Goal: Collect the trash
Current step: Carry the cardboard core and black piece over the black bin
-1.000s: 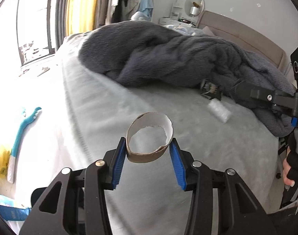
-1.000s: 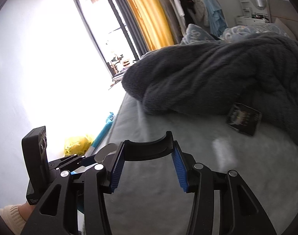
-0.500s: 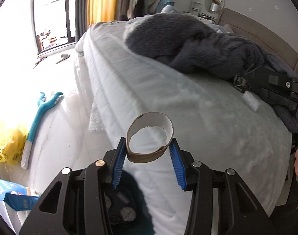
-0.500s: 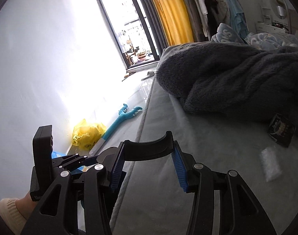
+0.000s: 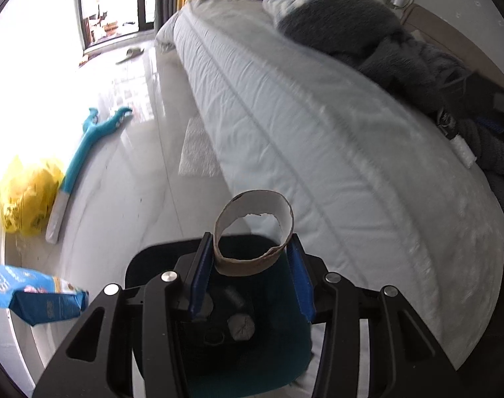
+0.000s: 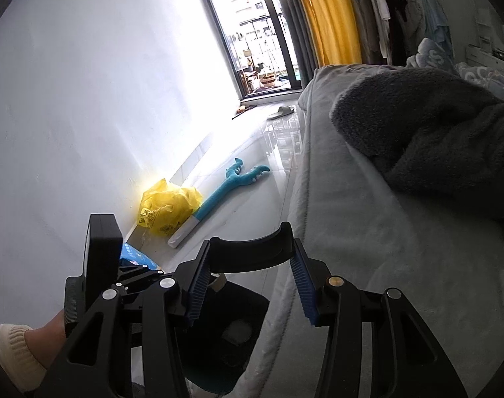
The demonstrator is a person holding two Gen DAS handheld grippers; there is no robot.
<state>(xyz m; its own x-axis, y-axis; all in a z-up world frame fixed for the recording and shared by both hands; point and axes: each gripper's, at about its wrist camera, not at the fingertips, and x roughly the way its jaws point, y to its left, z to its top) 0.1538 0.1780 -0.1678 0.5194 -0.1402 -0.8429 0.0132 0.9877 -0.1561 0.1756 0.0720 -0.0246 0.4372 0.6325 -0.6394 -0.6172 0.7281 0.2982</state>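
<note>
Right gripper (image 6: 250,283) clamps a black curved piece (image 6: 252,252) — above the bin (image 6: 232,335).

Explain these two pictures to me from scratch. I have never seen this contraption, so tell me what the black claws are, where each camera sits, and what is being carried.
There is no robot here: a person holds a two-fingered claw in each hand, and a wide-angle camera on each claw looks out along its fingers. One picture comes from the left claw, the other from the right.

The left gripper is shut on a torn cardboard tube, held above a dark bin on the floor beside the bed. The right gripper holds a curved black piece.

A grey blanket is heaped on the bed, with a small white wrapper beside it. On the floor lie a yellow bag, a teal toy and a blue packet.
</note>
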